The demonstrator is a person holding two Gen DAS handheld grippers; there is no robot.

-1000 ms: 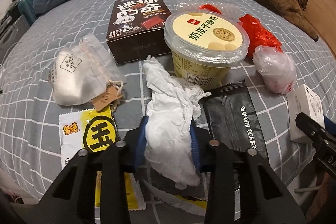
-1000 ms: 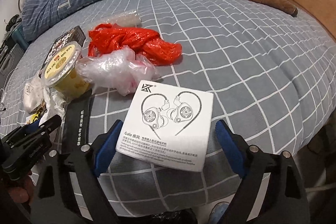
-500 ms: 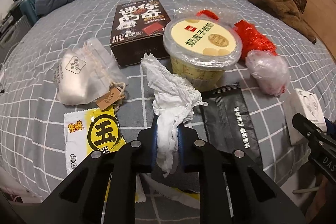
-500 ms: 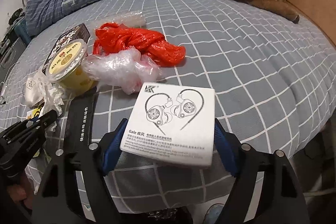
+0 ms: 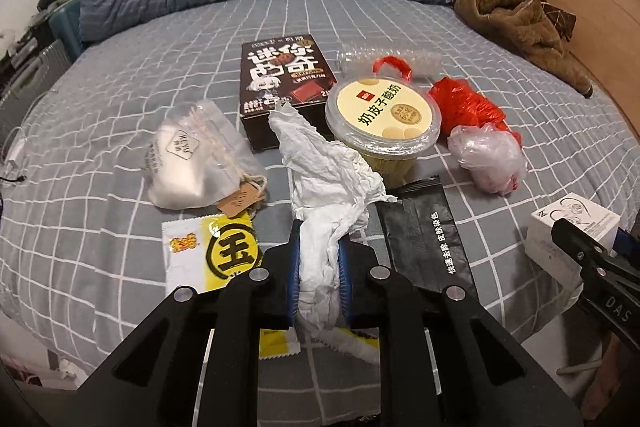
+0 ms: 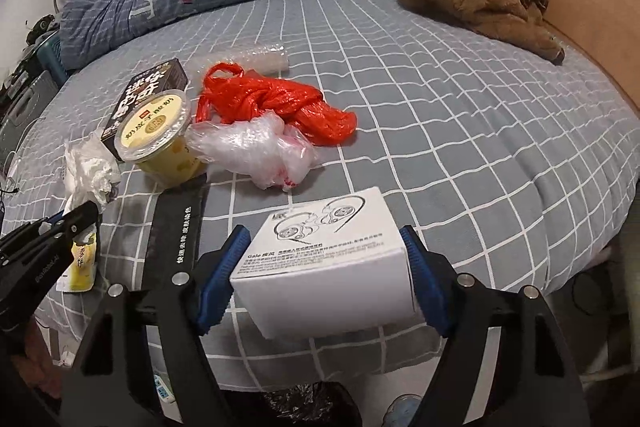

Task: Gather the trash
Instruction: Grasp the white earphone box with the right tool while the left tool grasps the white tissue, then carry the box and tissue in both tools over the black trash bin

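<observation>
Left gripper (image 5: 318, 277): clamped tight on the crumpled white tissue (image 5: 324, 183), blue pads squeezing its lower end; wider apart a second ago, tissue merely between them.
Tissue: now drawn up off the bed (image 5: 120, 87), top end leaning just in front of the yogurt cup (image 5: 382, 115).
Right gripper (image 6: 322, 275): jaws just been closing, pads now pressing both sides of the white earphone box (image 6: 320, 255).
Earphone box: flat on the sheet a second ago, now tipped up and clear of it, nearest of all the litter to the bed's edge, well to the right of the yogurt cup.
Meaning for the task: two pieces secured at once, probably ready for carrying to a bin; most litter not yet collected.
Left wrist view only: yellow snack wrapper (image 5: 224, 251) and drawstring pouch (image 5: 196, 159) in full, left of the yogurt cup.
Right wrist view only: red plastic bag (image 6: 276, 107) spread out behind the clear plastic bag (image 6: 256, 151), right of the yogurt cup.
Both views: black sachet (image 5: 428, 239) in front of the yogurt cup, cookie box (image 5: 284, 87) behind it.
</observation>
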